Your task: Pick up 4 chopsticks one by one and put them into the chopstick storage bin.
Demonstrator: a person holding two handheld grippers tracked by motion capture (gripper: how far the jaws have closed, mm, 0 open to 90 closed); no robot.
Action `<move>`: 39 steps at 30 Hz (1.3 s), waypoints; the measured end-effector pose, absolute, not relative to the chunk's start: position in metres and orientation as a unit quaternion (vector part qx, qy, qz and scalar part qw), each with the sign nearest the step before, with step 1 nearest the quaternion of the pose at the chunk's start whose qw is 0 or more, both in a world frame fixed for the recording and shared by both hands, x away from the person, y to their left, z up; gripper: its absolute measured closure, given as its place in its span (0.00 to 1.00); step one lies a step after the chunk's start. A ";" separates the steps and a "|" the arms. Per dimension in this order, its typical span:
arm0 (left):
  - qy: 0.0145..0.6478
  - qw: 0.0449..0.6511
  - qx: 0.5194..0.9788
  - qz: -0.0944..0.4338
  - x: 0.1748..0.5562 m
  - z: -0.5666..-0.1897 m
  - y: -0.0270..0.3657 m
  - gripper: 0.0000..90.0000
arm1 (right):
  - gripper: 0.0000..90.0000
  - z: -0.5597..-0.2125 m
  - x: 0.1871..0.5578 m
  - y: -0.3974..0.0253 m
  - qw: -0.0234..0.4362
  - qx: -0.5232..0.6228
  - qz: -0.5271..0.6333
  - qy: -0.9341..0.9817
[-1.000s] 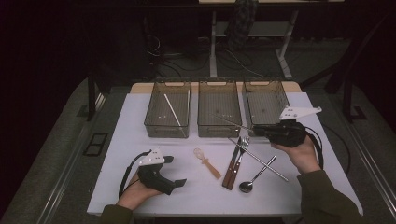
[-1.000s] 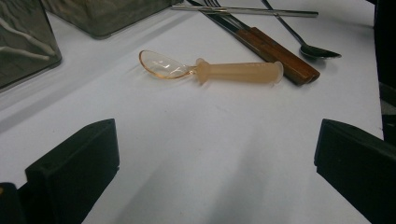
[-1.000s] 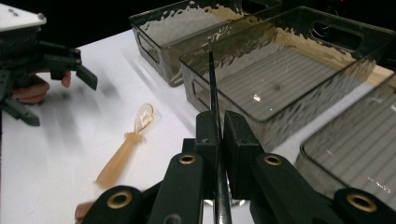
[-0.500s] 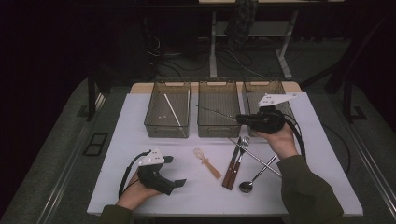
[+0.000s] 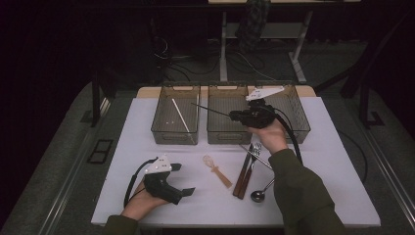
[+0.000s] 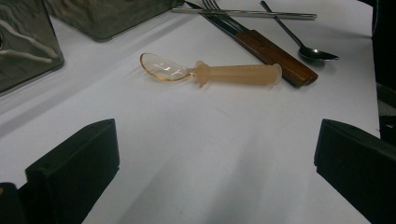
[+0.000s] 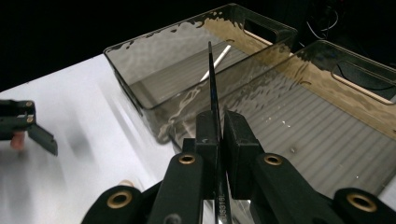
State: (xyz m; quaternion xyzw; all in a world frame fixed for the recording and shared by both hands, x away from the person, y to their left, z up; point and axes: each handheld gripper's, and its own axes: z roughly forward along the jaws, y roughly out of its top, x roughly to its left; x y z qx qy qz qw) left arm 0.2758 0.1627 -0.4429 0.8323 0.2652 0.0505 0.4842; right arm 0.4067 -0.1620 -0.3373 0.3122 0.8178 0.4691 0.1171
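Note:
My right gripper (image 5: 234, 116) hovers above the middle clear bin (image 5: 228, 132), shut on a thin dark chopstick (image 5: 210, 110) that points left toward the left bin (image 5: 176, 133). In the right gripper view, the chopstick (image 7: 212, 79) stands up between the shut jaws (image 7: 217, 126), its tip over the left bin (image 7: 140, 60), which holds a white chopstick (image 7: 215, 62). My left gripper (image 5: 183, 179) rests on the table at front left, open and empty. In the left gripper view, a translucent orange spoon (image 6: 224, 73) lies beyond the open jaws (image 6: 215, 158).
A third clear bin (image 5: 298, 115) stands at the back right. On the white table (image 5: 337, 166) lie the orange spoon (image 5: 218, 171), wooden-handled knife and fork (image 5: 243, 172), a metal spoon (image 5: 259, 193) and a metal chopstick (image 5: 255, 155).
My right gripper has lifted the dark chopstick from the cutlery pile and carried it back and left, over the bins. The left gripper has stayed put.

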 end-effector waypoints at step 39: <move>0.258 0.498 0.827 0.046 0.274 -0.440 0.162 0.00 | 0.94 -0.368 0.491 -0.016 0.138 0.364 0.392 0.834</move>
